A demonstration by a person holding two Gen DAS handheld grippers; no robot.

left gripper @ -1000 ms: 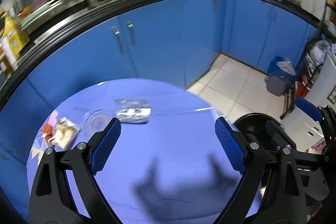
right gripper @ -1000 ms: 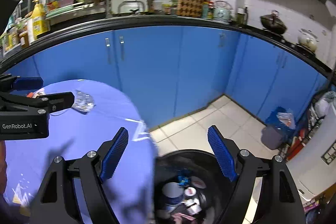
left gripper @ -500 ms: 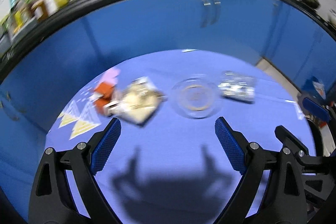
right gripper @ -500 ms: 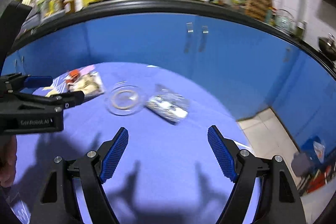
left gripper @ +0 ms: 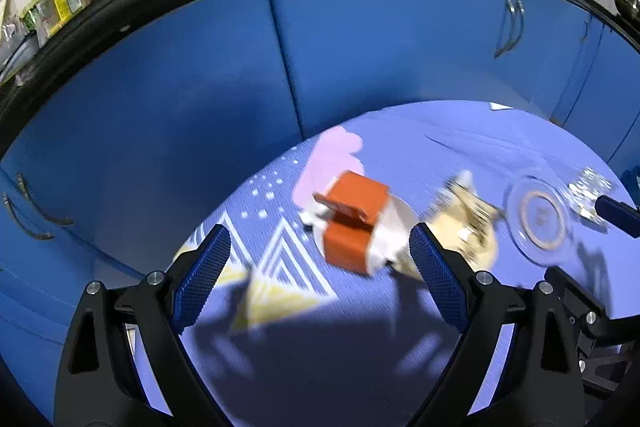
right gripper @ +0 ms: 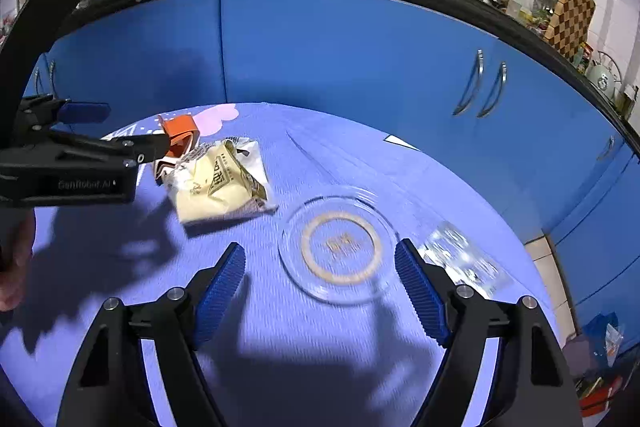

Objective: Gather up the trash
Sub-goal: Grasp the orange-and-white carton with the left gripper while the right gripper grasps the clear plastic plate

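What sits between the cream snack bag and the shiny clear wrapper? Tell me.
A clear plastic lid with a tan ring lies flat on the tablecloth between the cream snack bag and the shiny wrapper, clearest in the right wrist view.

One orange-and-white carton [left gripper: 354, 223], one cream snack wrapper [right gripper: 224, 183], one clear plastic lid [right gripper: 340, 243], one crinkled clear wrapper [right gripper: 464, 259], one round purple tablecloth [right gripper: 360, 347], two grippers: left gripper [left gripper: 320, 275], right gripper [right gripper: 320, 291]

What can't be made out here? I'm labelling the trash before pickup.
- Orange carton: left wrist view, print lost to motion blur.
- Cream wrapper: right wrist view, its left edge hidden behind the left tool.
- Clear wrapper: right wrist view, blurred, partly behind a tool finger.
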